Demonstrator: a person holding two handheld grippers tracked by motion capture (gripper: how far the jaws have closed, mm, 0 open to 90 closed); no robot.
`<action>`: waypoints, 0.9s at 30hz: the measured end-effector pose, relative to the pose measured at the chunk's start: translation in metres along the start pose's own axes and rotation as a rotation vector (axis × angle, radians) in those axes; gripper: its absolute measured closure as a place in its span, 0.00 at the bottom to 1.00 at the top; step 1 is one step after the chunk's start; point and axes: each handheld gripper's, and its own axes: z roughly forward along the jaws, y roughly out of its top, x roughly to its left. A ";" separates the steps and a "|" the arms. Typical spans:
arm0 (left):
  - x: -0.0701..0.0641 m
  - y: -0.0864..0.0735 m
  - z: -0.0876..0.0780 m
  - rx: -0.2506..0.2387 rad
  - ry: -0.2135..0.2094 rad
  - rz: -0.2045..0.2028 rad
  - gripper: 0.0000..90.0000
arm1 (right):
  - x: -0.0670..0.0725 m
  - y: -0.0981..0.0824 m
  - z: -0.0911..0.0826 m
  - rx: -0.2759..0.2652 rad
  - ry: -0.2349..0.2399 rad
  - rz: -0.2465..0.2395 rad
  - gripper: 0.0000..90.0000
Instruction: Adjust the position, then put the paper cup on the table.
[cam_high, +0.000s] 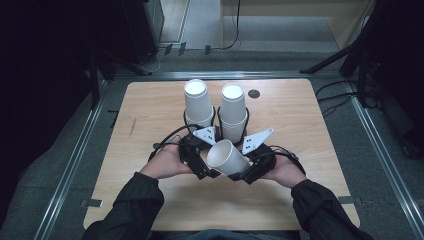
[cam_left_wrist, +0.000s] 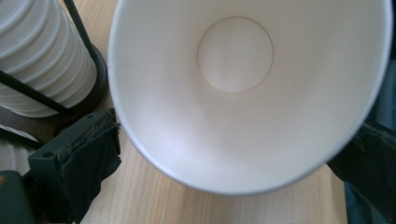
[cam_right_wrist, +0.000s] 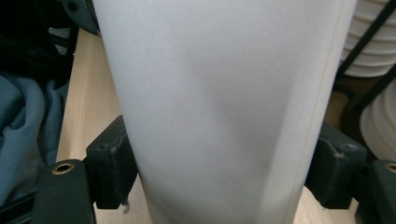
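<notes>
A single white paper cup (cam_high: 227, 156) lies tilted over the table's front middle, its mouth turned left. My right gripper (cam_high: 246, 173) is shut on it: in the right gripper view both black pads (cam_right_wrist: 112, 163) press the cup's wall (cam_right_wrist: 219, 116). My left gripper (cam_high: 206, 166) faces the cup's mouth and stands open. In the left gripper view I look straight into the cup (cam_left_wrist: 233, 93), and the left pad (cam_left_wrist: 88, 154) sits just outside the rim, apart from it.
Two stacks of white cups (cam_high: 197, 105) (cam_high: 233, 112) stand upright in black wire holders just behind the grippers. One stack (cam_left_wrist: 42, 60) is close at the left gripper's side. The wooden table (cam_high: 150, 110) has a small black grommet (cam_high: 254, 93) at the back.
</notes>
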 end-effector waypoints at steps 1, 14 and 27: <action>0.000 0.000 -0.001 -0.001 0.003 -0.019 0.00 | 0.000 0.000 -0.001 -0.002 -0.008 0.000 0.25; 0.003 -0.010 -0.005 -0.087 0.007 -0.088 0.01 | -0.005 -0.003 -0.016 -0.019 -0.036 0.039 0.25; 0.002 -0.019 -0.004 -0.164 0.037 -0.140 0.02 | -0.008 0.000 -0.020 -0.056 -0.038 0.047 0.25</action>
